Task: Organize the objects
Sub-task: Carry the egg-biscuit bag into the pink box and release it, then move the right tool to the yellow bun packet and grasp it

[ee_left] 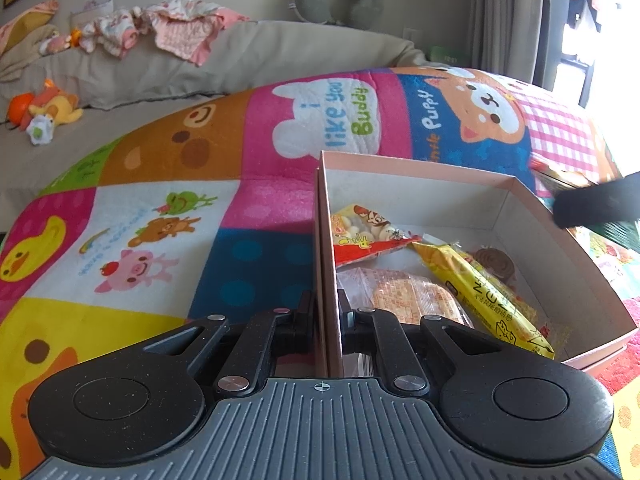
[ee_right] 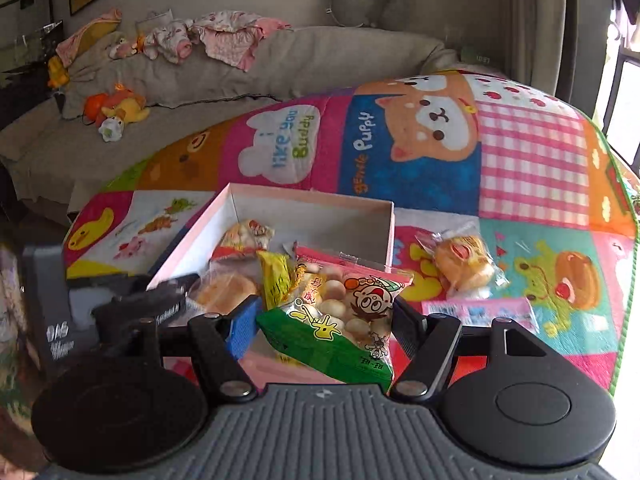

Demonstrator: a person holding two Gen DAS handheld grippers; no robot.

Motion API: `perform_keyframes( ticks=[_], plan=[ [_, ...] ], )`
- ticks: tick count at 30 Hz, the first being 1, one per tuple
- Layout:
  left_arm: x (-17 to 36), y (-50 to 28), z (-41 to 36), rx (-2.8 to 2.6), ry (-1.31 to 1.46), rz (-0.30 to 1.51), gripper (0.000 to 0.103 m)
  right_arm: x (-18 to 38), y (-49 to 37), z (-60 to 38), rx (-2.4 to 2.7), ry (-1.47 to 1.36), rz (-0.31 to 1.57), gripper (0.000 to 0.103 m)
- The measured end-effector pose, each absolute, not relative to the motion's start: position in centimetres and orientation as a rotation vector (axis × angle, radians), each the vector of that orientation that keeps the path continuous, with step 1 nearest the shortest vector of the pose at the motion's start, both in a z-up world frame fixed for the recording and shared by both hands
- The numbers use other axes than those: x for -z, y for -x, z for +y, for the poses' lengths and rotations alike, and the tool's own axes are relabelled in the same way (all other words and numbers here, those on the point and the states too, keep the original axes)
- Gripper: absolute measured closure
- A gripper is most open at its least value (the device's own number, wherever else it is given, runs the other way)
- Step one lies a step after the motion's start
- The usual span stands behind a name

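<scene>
Snack box (ee_left: 420, 184) wall pinched by left gripper (ee_left: 327, 312), right gripper (ee_right: 320, 320) clamped on green biscuit bag (ee_right: 340, 320) — above box.

the green snack bag (ee_right: 340, 320) hides the right gripper's (ee_right: 324, 320) finger pads and the box's (ee_right: 312, 204) near wall. left wrist view: a dark blurred shape (ee_left: 600, 200) is cut off at the right edge, its identity unclear. lettering on the yellow packet (ee_left: 492, 296) is too small to read.
</scene>
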State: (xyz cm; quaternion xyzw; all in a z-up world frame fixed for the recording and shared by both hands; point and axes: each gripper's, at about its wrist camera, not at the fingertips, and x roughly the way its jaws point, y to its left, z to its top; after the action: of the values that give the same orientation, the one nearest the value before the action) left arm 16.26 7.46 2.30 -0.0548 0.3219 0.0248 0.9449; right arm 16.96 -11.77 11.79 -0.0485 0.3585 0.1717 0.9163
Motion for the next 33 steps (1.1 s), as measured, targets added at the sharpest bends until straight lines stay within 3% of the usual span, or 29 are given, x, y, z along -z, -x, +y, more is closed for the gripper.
perform_keyframes(
  ticks=[8, 11, 13, 18, 26, 33],
  plan=[
    [-2.3, -16.2, 7.5, -0.049, 0.115, 0.656, 0.091, -8.4, -27.0, -5.2, -0.311, 0.091, 0.798, 0.033],
    [-2.3, -16.2, 7.5, -0.048, 0.118, 0.657, 0.091, -7.3, -28.2, -4.0, -0.300, 0.118, 0.821, 0.022],
    [-2.4, -16.1, 7.4, -0.050, 0.115, 0.655, 0.091, -7.0, -28.2, -4.2, -0.299, 0.106, 0.834, 0.021],
    [-2.3, -16.1, 7.3, -0.050, 0.112, 0.654, 0.091, -8.4, -26.6, -6.7, -0.283, 0.121, 0.804, 0.020],
    [-2.3, -16.2, 7.0, -0.061, 0.093, 0.649, 0.091, -12.3, -24.9, -16.8, -0.153, 0.025, 0.684, 0.006],
    [-2.2, -16.1, 6.8, -0.068, 0.077, 0.646, 0.091, -8.5, -30.4, -22.2, -0.017, -0.063, 0.792, 0.006]
  ],
)
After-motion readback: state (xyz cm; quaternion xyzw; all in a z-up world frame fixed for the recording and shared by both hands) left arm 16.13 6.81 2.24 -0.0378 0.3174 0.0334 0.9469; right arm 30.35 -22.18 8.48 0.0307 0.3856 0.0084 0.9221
